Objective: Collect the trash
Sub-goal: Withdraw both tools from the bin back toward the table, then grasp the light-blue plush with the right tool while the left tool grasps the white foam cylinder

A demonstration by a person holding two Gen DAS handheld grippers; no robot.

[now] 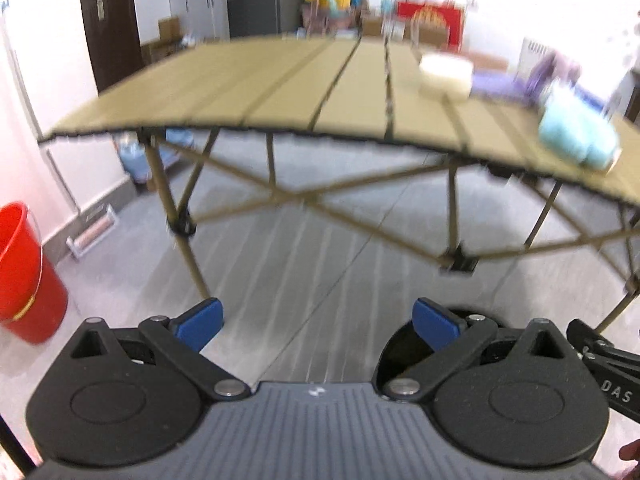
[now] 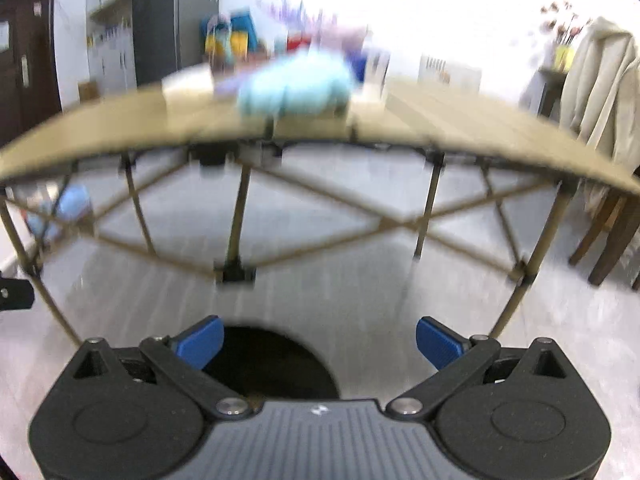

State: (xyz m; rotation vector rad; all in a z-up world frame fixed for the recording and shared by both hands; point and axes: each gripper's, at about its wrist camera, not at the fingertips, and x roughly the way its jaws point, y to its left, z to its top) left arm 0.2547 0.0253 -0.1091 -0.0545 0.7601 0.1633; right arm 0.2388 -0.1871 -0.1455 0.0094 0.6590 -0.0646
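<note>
While both tools hang low in front of the folding worktop (image 1: 280, 80), below the level of its slatted top, nothing is in hand: the left tool (image 1: 318, 320) has its blue pads spread wide with only floor between them, and the right tool (image 2: 320, 342) is spread just as wide and equally empty; that suits an approach, since open jaws are ready to close on whatever is reached first. The likely trash sits up on the worktop: a pale blue crumpled lump (image 2: 294, 86), blurred so I cannot tell its material, lies near the front edge, almost straight ahead of the right tool and far to the right in the left view; a white boxy thing (image 1: 446, 74) rests further back beside it, with something purple, too smeared to name, just beyond. A red bucket (image 1: 24, 276) stands on the floor off to the left, well apart from the worktop, plausibly the place for the rubbish; a dark round opening (image 2: 268, 360) lies just under the right tool, perhaps a bin. Judging by position, the right tool is better placed to rise and take the blue lump.
</note>
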